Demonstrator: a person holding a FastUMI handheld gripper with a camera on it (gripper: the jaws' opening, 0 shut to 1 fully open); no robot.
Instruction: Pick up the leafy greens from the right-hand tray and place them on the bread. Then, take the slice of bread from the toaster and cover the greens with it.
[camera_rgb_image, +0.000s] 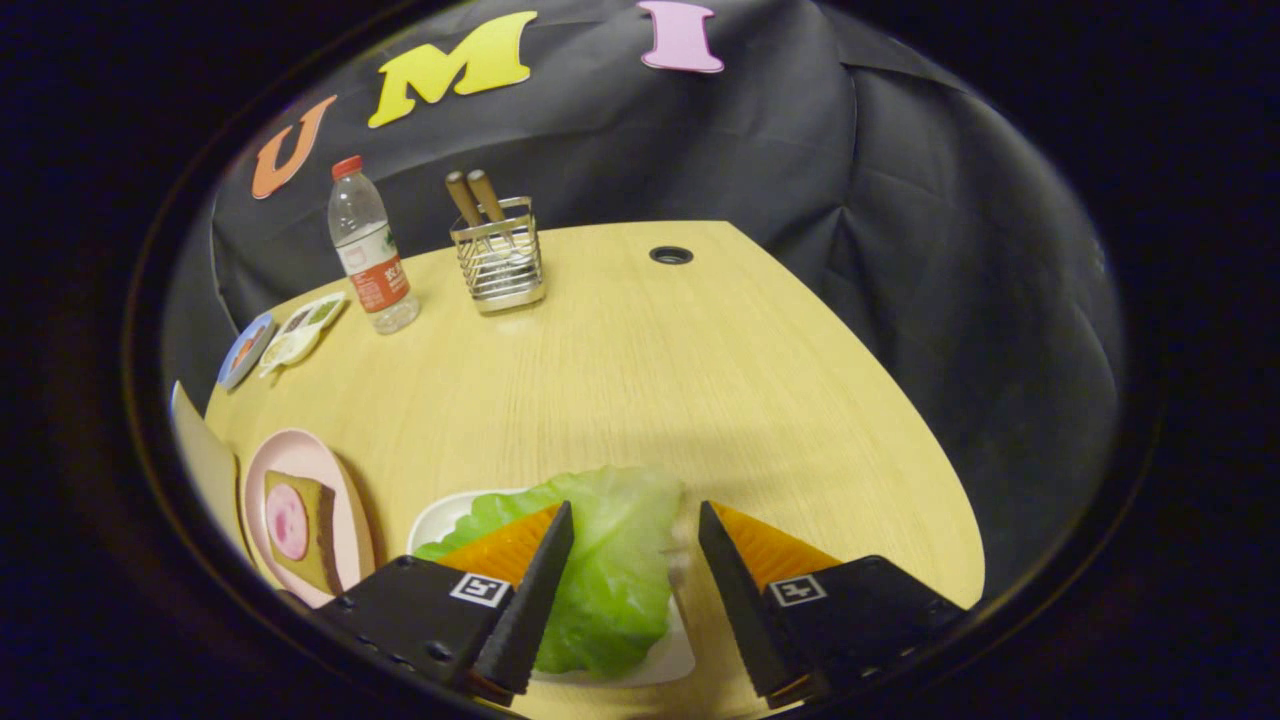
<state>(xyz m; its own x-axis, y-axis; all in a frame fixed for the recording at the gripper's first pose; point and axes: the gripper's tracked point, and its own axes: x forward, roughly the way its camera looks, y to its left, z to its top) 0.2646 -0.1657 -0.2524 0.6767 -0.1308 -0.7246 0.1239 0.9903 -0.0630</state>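
Gripper (635, 520) open, fingers astride the lettuce leaf (600, 560) on its white tray (440, 515) at the table's (640, 380) near edge; recommend closing squarely on the leaf's thick middle before lifting toward the bread (300, 525).

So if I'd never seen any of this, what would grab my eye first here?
Probably the leafy greens, bright on a white tray, lying between the open gripper fingers, which do not press on it. Next, off to the side, a pink plate holding bread with a pink slice on top. Far across the wooden table stand a water bottle and a wire holder with two wooden handles.
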